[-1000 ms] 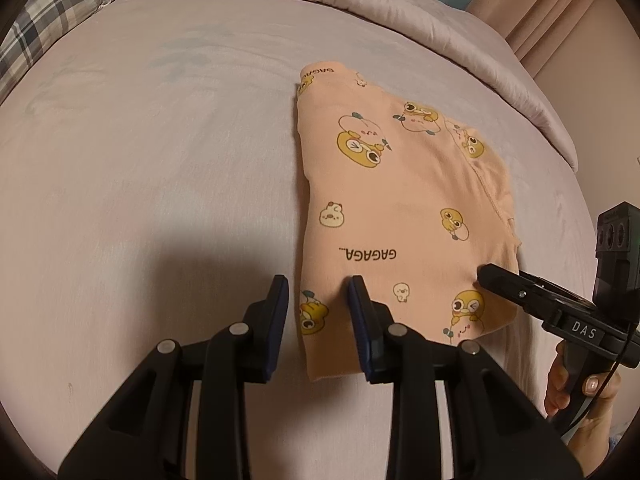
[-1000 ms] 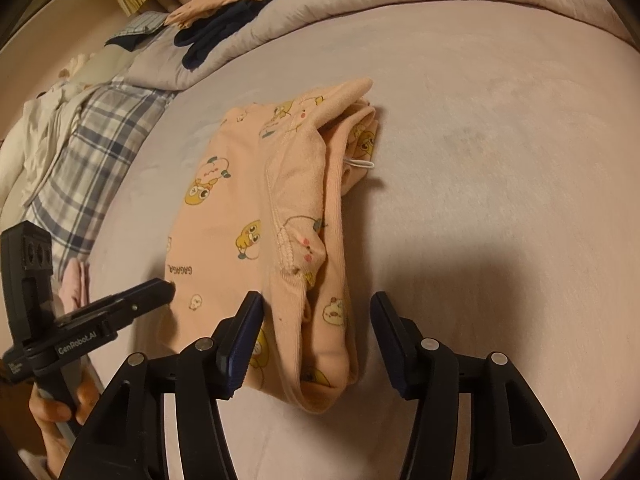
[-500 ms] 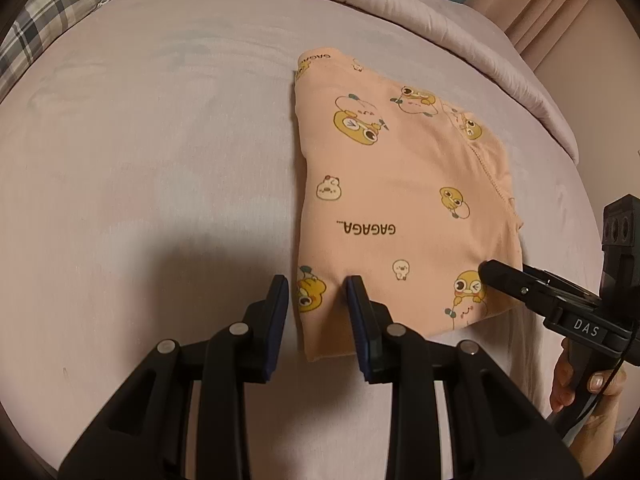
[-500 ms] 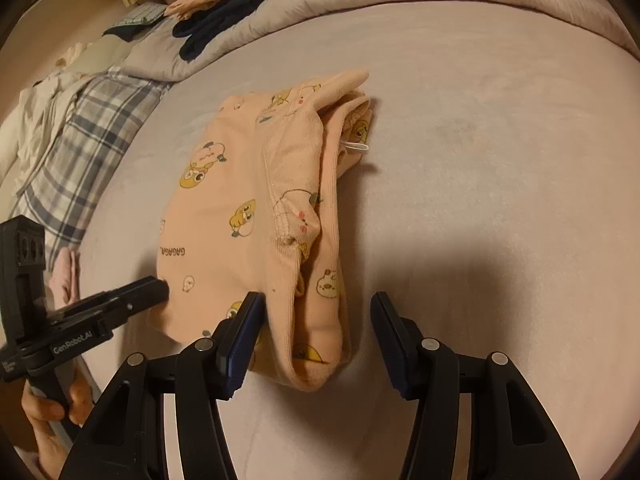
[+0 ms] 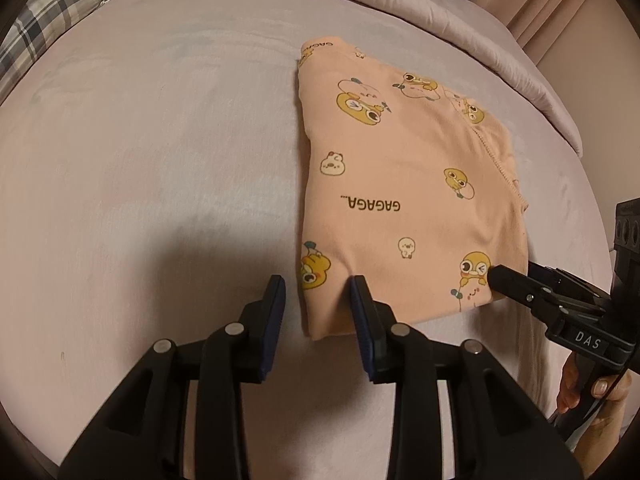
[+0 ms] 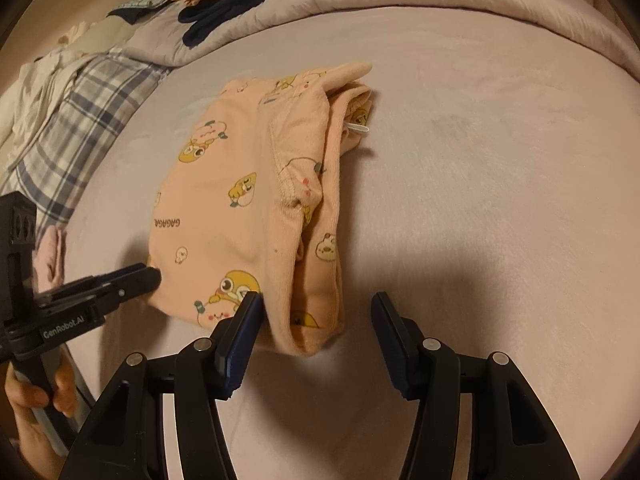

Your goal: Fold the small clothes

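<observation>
Both tools straddle the near corners of the folded peach garment (image 5: 404,184) on the bed (image 5: 160,160): left tool (image 5: 318,300) just widening, unclamped; right tool (image 6: 316,312) half open, gripping nothing.

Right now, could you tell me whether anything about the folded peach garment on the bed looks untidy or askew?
Yes. The peach garment lies flat on its left side, but along its right edge the layers are bunched and gaping, not stacked flush, and a small white loop sticks out near the far end.
</observation>
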The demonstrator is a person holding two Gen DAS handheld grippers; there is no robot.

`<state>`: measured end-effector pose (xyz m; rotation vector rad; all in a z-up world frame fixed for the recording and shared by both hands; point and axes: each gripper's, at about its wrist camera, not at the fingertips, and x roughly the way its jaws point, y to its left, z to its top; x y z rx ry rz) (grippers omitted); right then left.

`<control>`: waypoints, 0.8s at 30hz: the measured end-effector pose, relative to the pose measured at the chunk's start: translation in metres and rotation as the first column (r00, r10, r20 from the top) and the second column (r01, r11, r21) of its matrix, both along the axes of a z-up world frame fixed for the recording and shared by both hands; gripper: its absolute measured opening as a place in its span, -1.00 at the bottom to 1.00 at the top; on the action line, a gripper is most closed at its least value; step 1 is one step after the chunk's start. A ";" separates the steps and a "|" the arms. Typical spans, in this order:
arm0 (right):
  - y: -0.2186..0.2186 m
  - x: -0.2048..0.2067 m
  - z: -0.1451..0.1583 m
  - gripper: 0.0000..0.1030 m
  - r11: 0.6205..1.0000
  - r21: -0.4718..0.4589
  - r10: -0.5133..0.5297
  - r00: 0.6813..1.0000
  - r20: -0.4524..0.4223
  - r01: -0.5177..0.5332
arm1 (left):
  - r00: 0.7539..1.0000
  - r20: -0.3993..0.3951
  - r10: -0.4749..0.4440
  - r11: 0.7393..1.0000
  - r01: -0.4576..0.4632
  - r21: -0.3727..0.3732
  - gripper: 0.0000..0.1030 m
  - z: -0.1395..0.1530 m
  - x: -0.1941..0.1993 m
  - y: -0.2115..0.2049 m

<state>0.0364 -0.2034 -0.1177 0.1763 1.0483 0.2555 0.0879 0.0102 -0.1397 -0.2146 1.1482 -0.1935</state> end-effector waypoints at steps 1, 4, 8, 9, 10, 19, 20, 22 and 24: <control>0.001 -0.001 0.000 0.10 1.000 -0.006 0.002 1.000 0.001 -0.002 | 1.000 0.000 0.000 1.000 0.000 0.002 -0.34 0.001 -0.001 0.000; 0.003 -0.002 0.000 0.11 1.000 -0.025 0.006 1.000 0.002 -0.006 | 1.000 0.002 0.000 1.000 0.000 0.010 -0.32 0.001 -0.005 -0.001; 0.003 -0.005 0.001 0.11 0.999 -0.035 0.008 1.000 0.002 -0.008 | 1.000 0.001 0.001 1.000 -0.001 0.015 -0.28 0.002 -0.008 -0.001; 0.003 -0.006 0.001 0.11 0.999 -0.037 0.008 1.000 0.002 -0.008 | 1.000 0.002 0.002 1.000 -0.002 0.016 -0.25 0.003 -0.009 -0.001; 0.004 -0.007 0.002 0.11 0.999 -0.039 0.008 1.000 0.003 -0.008 | 1.000 0.002 0.003 1.000 -0.003 0.019 -0.23 0.004 -0.010 -0.001; 0.010 -0.012 0.009 0.11 0.996 -0.086 0.021 0.999 0.037 -0.018 | 0.999 0.015 0.040 0.998 -0.040 0.055 0.33 0.010 -0.017 0.004; 0.011 -0.012 0.010 0.12 0.996 -0.088 0.024 0.999 0.041 -0.020 | 0.999 0.018 0.046 0.997 -0.047 0.059 0.35 0.011 -0.018 0.004; 0.012 -0.013 0.012 0.23 0.996 -0.091 0.026 0.998 0.051 -0.021 | 0.999 0.022 0.049 0.997 -0.050 0.058 0.36 0.013 -0.020 0.006; 0.014 -0.014 0.014 0.41 0.995 -0.094 0.029 0.997 0.065 -0.022 | 0.998 0.027 0.052 0.997 -0.054 0.063 0.47 0.016 -0.021 0.006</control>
